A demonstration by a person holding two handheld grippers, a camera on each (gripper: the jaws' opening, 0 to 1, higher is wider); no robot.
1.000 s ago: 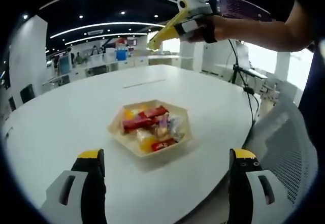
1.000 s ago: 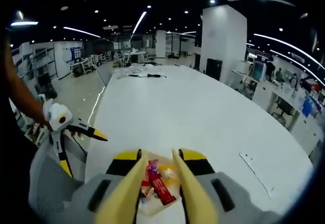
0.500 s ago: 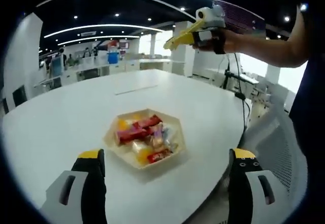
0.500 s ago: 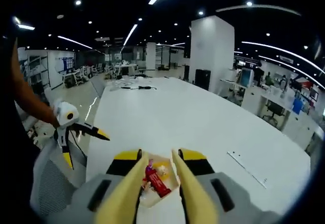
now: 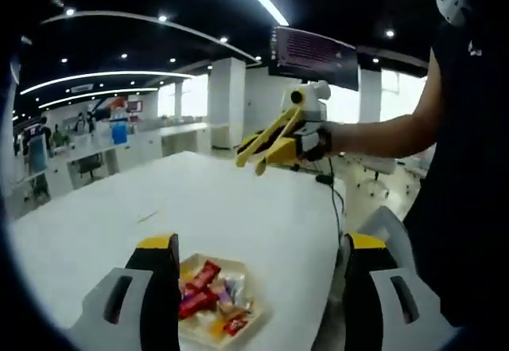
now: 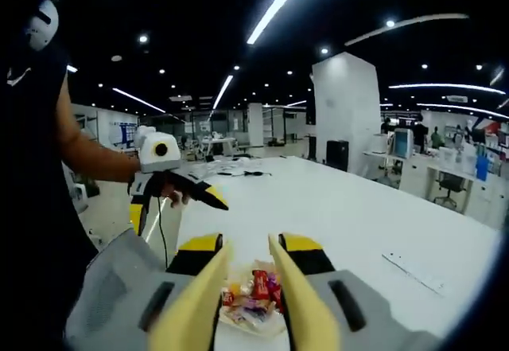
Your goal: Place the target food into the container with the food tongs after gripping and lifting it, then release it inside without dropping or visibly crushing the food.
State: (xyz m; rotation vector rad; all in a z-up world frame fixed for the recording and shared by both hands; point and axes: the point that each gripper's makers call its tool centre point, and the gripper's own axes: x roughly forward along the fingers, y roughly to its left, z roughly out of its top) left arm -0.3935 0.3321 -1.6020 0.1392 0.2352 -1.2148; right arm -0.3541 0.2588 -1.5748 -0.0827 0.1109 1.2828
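Tray partly hidden behind right gripper's fingers; snacks too blurred to identify.

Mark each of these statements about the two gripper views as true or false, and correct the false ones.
1. The tray of snacks sits on a white table. True.
2. The left gripper has its jaws closed on a snack. False: its jaws stand wide apart and hold nothing.
3. The right gripper holds yellow tongs. True.
4. The tongs are gripping a red wrapper. False: the tips are apart with nothing held between them, and the snacks lie in the tray.
5. The tray holds only a single snack. False: several wrapped snacks lie in it.
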